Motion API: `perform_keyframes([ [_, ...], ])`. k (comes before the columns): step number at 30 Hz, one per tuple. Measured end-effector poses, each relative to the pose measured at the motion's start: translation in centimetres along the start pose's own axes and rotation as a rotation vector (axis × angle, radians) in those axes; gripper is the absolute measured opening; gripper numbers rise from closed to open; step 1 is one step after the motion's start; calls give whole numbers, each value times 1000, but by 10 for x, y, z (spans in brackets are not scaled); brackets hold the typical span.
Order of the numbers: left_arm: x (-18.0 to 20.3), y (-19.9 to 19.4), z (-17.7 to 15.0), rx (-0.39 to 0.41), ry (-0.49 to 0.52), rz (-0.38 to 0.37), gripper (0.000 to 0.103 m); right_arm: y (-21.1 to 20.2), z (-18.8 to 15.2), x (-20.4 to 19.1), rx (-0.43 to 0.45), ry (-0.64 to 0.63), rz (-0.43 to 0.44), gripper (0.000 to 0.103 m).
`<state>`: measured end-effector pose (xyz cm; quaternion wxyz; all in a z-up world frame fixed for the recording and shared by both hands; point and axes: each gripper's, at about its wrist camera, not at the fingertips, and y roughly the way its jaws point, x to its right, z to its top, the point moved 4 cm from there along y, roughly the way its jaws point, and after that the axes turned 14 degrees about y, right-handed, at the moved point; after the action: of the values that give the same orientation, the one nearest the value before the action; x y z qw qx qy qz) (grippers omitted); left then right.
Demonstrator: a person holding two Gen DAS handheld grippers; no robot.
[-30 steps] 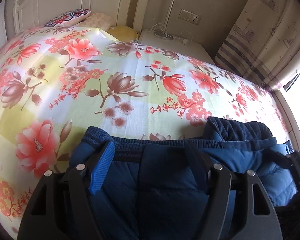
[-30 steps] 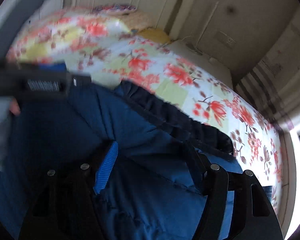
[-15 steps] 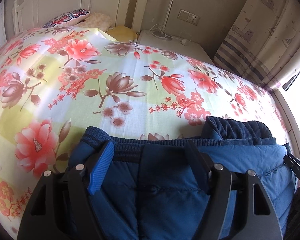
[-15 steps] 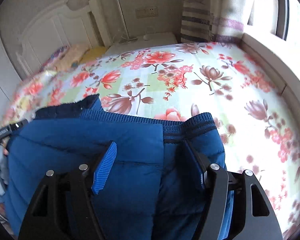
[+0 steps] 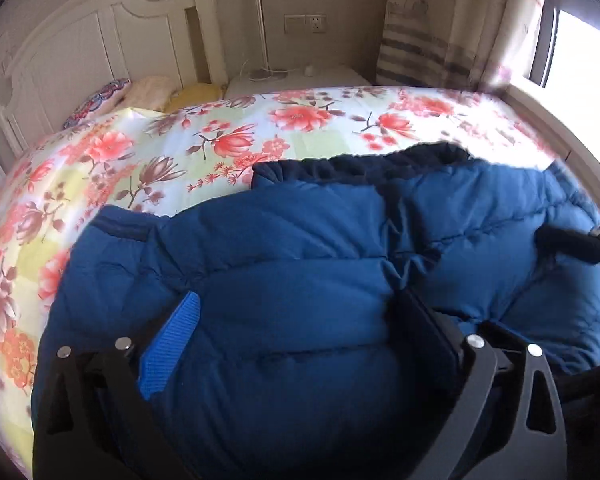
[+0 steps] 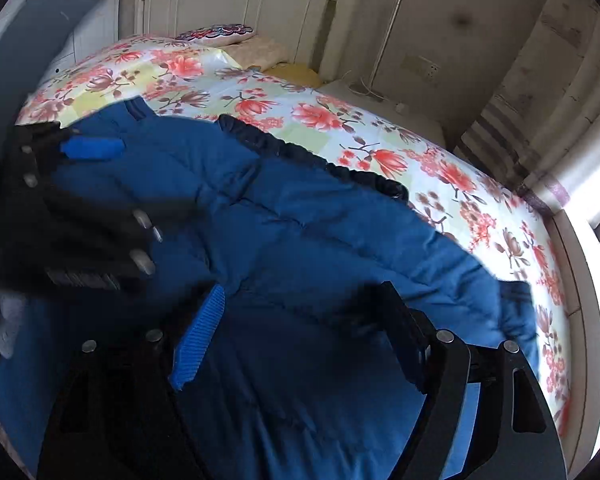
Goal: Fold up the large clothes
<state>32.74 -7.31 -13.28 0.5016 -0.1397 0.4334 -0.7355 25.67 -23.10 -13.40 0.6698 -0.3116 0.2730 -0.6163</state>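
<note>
Jacket check-in. Looking at a big blue puffer jacket [image 5: 300,240] spread across the flowery bed [image 5: 220,148], right under and ahead of both sets of tongs.

Left tongs [image 5: 298,296]: spread wide, padded fabric bulging up between the two fingers, nothing pinched as far as visible. Right tongs [image 6: 300,292]: same deal, wide apart over the jacket, no grip on anything. Can't tell whether either pair is pressing down on the cloth or just hovering over it.

Big change from half a second ago: way more jacket in front of the left tongs now. Back then, only the dark ribbed hem [image 5: 360,164] sitting just past the fingertips, with loads of bedsheet beyond. Now that hem sits well ahead, plus a sleeve cuff [image 5: 120,228] poking out ahead and to the left. Also swung round, with the window off to the right now. Right view tilted hard and gone blurry too, with the left tongs [image 6: 80,200] showing up off to its left.

Reading that as both hands pulled back off the garment after laying it down or smoothing it. So probably between folds, not mid-fold. Still looks lumpy through the middle, and fairly wide, so guessing at least one more fold to go. Next up, most likely: pick an edge or that sleeve, close on it, carry it over. Puffy stuff, so expecting it to spring back open.
</note>
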Motion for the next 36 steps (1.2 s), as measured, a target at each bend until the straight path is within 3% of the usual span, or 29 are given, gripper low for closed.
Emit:
perform_keyframes([
  [6, -22, 0, -10, 31, -123, -63, 100, -12, -6, 15, 10, 89, 22, 79],
  [10, -65, -26, -28, 81, -223, -1, 99, -32, -9, 49, 51, 147, -65, 79],
  [12, -92, -28, -42, 55, -268, 22, 99, -30, -19, 87, 30, 217, -103, 79],
  [13, -104, -28, -48, 45, -297, 15, 99, -29, -23, 100, 24, 256, -98, 79],
  [15, -124, -23, -62, 29, -371, -39, 99, -25, -33, 130, 16, 392, 3, 81],
  [17, -131, -18, -67, 13, -401, -56, 99, -21, -35, 134, 11, 418, 27, 81],
  [20, -125, -16, -62, -13, -357, -4, 99, -19, -32, 123, 16, 359, -41, 81],
  [23, -127, -21, -65, 4, -371, 19, 99, -24, -32, 127, 30, 380, -20, 81],
  [26, -125, -45, -64, 61, -373, 87, 97, -52, -28, 112, 116, 340, -50, 81],
  [29, -96, -69, -52, 124, -296, 42, 97, -78, -27, 70, 150, 234, 33, 81],
  [32, -40, -80, -38, 143, -149, -23, 99, -84, -33, 18, 127, 75, 89, 81],
  [35, 10, -64, -37, 103, -26, -40, 99, -60, -48, -20, 62, -42, 68, 81],
  [36, 22, -53, -38, 72, 25, -1, 101, -54, -52, -23, 80, -58, 47, 82],
])
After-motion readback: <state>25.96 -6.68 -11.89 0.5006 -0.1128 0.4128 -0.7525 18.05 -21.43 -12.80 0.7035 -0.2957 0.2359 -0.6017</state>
